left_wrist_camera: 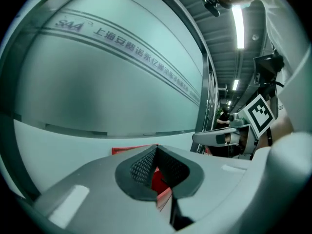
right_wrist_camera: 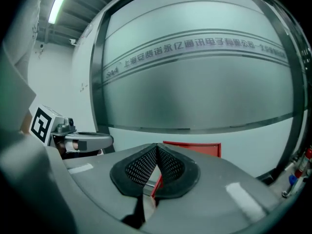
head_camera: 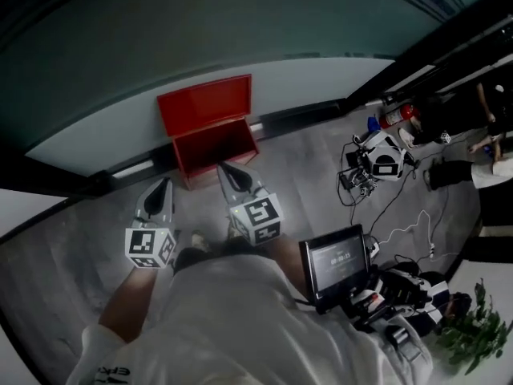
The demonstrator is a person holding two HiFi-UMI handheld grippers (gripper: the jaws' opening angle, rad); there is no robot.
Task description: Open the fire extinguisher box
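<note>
The red fire extinguisher box (head_camera: 215, 147) stands on the floor against the frosted glass wall, its lid (head_camera: 205, 103) raised and leaning back, the inside showing. Both grippers hang side by side just in front of it, apart from it. My left gripper (head_camera: 165, 184) is shut with nothing in it; past its tips a strip of the red box (left_wrist_camera: 160, 182) shows. My right gripper (head_camera: 224, 168) is also shut and empty, near the box's front right corner. In the right gripper view the red lid (right_wrist_camera: 195, 148) rises behind the closed tips.
A frosted glass wall (head_camera: 200, 30) with a dark frame runs behind the box. A fire extinguisher (head_camera: 396, 116), cables and gear (head_camera: 375, 157) lie on the floor at the right. A screen (head_camera: 337, 261) hangs at the person's waist; a plant (head_camera: 473, 331) is at the lower right.
</note>
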